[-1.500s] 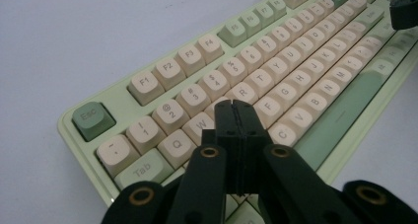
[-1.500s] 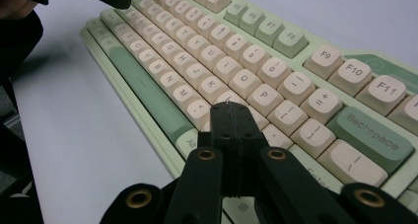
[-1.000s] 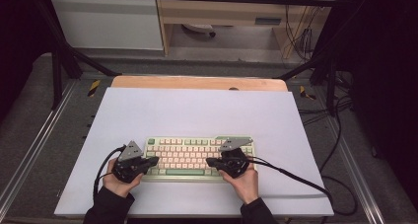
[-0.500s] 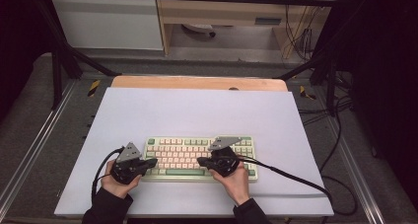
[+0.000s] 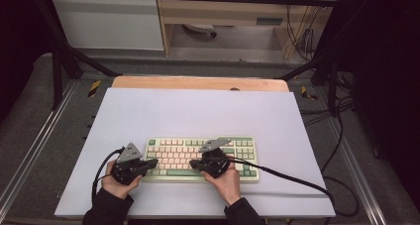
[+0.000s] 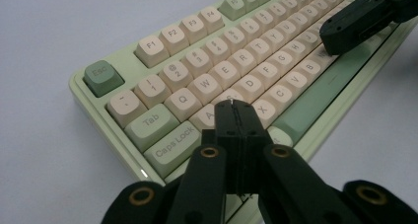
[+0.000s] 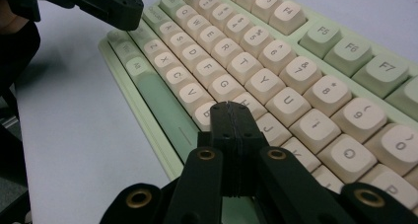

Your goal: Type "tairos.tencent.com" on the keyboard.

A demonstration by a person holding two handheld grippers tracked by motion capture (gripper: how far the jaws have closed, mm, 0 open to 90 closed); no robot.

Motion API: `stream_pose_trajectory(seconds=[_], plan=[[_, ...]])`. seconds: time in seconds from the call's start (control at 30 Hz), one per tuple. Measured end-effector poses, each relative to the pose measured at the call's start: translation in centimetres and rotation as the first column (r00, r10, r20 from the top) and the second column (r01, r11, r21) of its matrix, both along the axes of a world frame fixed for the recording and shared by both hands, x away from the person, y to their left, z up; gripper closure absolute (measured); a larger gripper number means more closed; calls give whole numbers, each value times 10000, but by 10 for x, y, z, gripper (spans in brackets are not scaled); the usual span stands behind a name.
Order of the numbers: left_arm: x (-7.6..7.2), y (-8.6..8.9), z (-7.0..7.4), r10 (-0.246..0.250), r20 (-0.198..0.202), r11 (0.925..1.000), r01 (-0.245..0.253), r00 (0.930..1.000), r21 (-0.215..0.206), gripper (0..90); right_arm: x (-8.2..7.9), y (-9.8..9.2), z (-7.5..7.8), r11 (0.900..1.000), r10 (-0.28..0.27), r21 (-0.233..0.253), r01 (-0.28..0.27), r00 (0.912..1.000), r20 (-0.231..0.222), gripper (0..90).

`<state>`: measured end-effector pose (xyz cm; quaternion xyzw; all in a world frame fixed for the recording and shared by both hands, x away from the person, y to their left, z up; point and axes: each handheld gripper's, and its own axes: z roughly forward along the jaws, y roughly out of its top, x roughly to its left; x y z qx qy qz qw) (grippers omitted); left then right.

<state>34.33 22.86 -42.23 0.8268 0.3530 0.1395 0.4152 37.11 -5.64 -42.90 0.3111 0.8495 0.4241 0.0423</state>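
Note:
A pale green keyboard [image 5: 178, 150] with cream keys lies near the front of the white tabletop. My left gripper [image 5: 151, 163] is shut and empty, its tip just over the keyboard's left end, above the A and S keys [image 6: 235, 104]. My right gripper [image 5: 195, 166] is also shut and empty; it points left over the keyboard's middle, and its tip hovers by the B and N keys [image 7: 230, 107]. In the left gripper view the right gripper [image 6: 359, 22] shows farther along, above the space bar [image 6: 320, 88]. Whether either tip touches a key I cannot tell.
The white table surface [image 5: 198, 116] has a wooden strip [image 5: 198, 83] along its far edge. A black cable [image 5: 292, 178] trails right from the right gripper across the table. Dark metal frame posts [image 5: 54, 61] stand at the sides.
The right gripper has slid left along the keyboard, from its right part to the middle. The left gripper has barely moved.

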Motion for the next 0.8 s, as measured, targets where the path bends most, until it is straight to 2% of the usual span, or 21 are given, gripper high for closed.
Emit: stream_pose_trajectory(seconds=[0.37,0.8], plan=[[0,0,0,-20,0,10000,20,10000,6,900,0,2,-5,9999,91,-116,-91,10000,-38,900],[-1,-1,2,-66,21,10000,66,10000,-47,900,-6,-10,12,9990,145,-430,-135,9996,242,900]])
